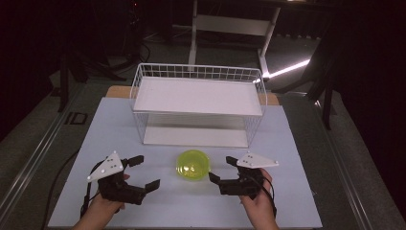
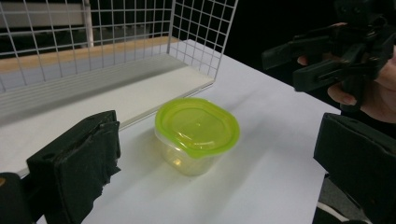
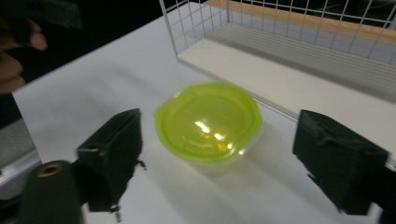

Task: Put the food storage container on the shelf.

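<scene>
Black-jawed, the left gripper (image 1: 147, 173) and right gripper (image 1: 221, 169) hang near the table's (image 1: 119, 120) front edge, both spread wide and grasping nothing. Between them the lime-lidded container (image 1: 193, 165) stands on the tabletop. Farther back, the white wire basket (image 1: 198, 103) sits toward the rear edge.

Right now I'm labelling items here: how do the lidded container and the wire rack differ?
The container is small, round, clear plastic with a yellow-green lid; the wire rack is large, boxy, white mesh with two flat shelves. The container sits closed; the rack is open-fronted, nothing on its shelves. Both rest on the white table.
</scene>
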